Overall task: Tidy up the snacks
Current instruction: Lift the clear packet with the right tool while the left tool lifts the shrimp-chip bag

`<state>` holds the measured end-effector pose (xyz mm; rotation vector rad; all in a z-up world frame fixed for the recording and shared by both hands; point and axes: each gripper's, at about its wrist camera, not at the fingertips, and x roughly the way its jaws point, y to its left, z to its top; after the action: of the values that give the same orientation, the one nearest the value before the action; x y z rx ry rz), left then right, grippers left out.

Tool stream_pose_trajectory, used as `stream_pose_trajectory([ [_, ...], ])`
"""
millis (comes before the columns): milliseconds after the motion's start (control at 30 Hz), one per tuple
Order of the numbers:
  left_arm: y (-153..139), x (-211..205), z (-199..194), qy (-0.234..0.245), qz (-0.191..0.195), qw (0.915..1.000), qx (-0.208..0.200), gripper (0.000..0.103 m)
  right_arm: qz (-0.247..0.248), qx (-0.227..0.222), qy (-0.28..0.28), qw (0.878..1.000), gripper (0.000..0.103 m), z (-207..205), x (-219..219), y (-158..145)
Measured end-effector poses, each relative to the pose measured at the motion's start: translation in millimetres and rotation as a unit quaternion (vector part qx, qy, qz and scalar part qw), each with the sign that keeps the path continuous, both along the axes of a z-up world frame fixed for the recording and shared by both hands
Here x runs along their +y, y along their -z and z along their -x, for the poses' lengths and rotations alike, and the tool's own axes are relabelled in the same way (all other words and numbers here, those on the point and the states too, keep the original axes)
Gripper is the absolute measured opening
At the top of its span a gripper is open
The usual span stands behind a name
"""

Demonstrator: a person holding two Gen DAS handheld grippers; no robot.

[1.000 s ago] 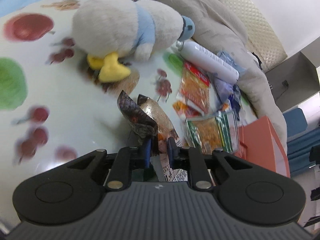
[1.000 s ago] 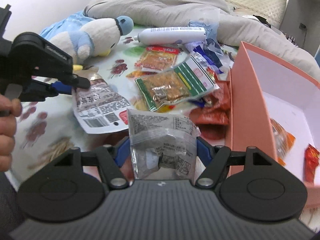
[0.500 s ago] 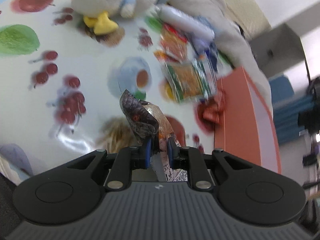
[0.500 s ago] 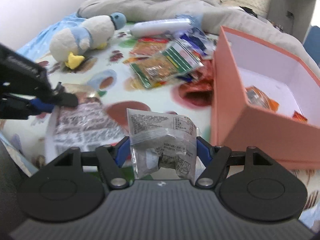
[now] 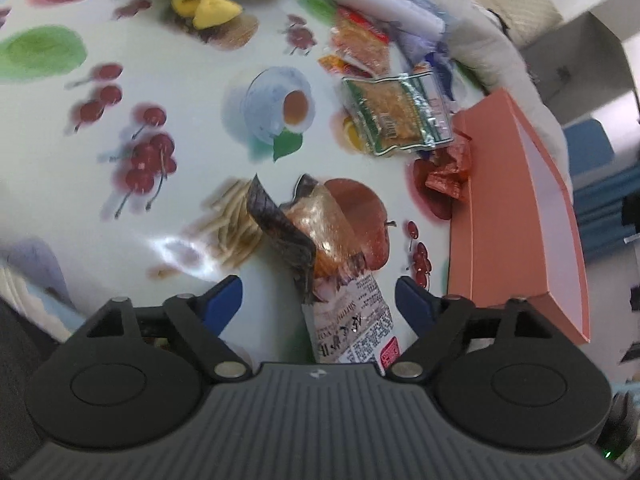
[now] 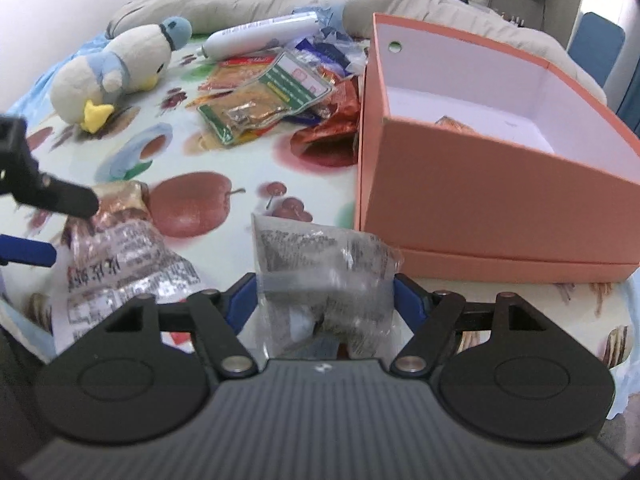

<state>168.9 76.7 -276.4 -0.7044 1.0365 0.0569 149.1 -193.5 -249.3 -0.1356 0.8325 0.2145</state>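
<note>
Your left gripper [image 5: 318, 294] is no longer clamped on the crinkled brown-and-clear snack pouch with the white printed label [image 5: 320, 256]: a second ago its blue pads pinched it, and now the jaws are opening wide, the pouch loose between them on the glossy fruit-printed sheet [image 5: 120, 128]. It has been let go short of the salmon-pink cardboard box [image 5: 516, 216], at 3 o'clock in the left view, so this item is not yet stowed.

Your right gripper [image 6: 324, 298] has its jaws easing apart around the clear, crumpled plastic packet with grey print [image 6: 324, 256], which spans the gap. The frames do not show whether the pads press it. The box has drawn closer, at 1 o'clock, rigid and white-lined, with an orange wrapper inside.

Remaining snacks form a foil and film heap at 12 o'clock, topped by the green-edged flat sachet [image 6: 264, 96].
</note>
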Motion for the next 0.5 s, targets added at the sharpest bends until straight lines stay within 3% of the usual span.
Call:
stream_pose_trajectory([
  [133,-2.6,-10.8,-0.1,-0.018,0.004,0.9998,-0.001,0.089,-0.011,-0.012,-0.008,1.000,0.082,3.8,-4.2,0.1],
  [333,-6.2,-29.7,-11.8,-0.045,-0.032,0.9985,0.005,0.089,-0.032,-0.033,-0.018,0.999,0.081,7.2,-12.7,-1.3],
  [500,1.8,-43.9,-29.2,-0.029,-0.056,0.9979,0.016,0.089,-0.036,-0.038,-0.014,0.999,0.081,9.7,-15.9,3.5],
])
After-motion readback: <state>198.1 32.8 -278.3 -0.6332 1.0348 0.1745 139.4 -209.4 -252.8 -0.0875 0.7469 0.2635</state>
